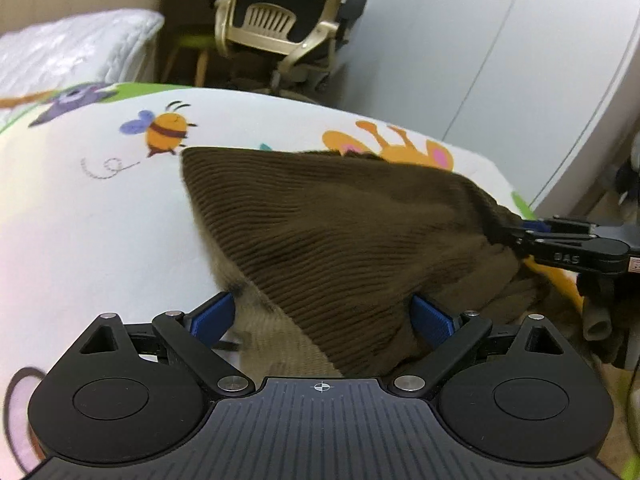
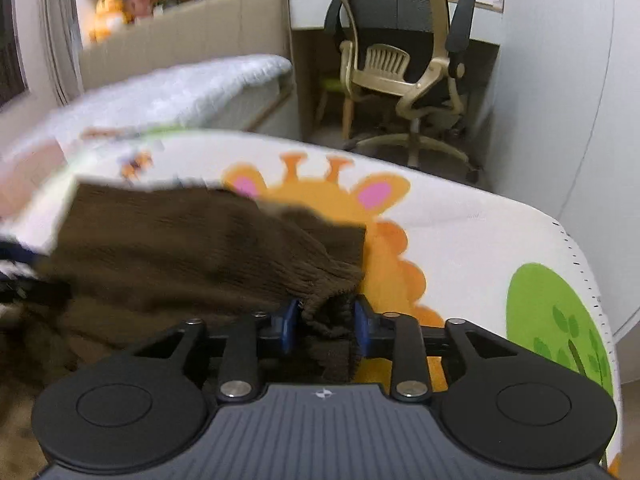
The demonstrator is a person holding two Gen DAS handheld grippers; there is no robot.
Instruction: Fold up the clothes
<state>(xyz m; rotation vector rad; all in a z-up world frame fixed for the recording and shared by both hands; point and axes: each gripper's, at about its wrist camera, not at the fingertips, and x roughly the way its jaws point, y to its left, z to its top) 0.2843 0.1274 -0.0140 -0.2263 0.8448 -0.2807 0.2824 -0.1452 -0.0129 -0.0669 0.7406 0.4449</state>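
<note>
A brown ribbed knit garment [image 1: 340, 232] lies on a white cartoon-print mat [image 1: 100, 208]. My left gripper [image 1: 324, 316] is open, its blue pads wide apart on either side of the near fold of the garment. My right gripper [image 2: 326, 320] is shut on a bunched edge of the garment [image 2: 192, 248]. It also shows in the left wrist view [image 1: 516, 236], pinching the garment's right corner and pulling it taut above the mat. The right wrist view is motion-blurred on its left side.
The mat [image 2: 480, 232] covers a low surface with a giraffe and a green tree print. Beyond its far edge stand an office chair [image 2: 404, 68], a white quilted bed [image 2: 180, 92] and a white wardrobe wall [image 1: 500, 52].
</note>
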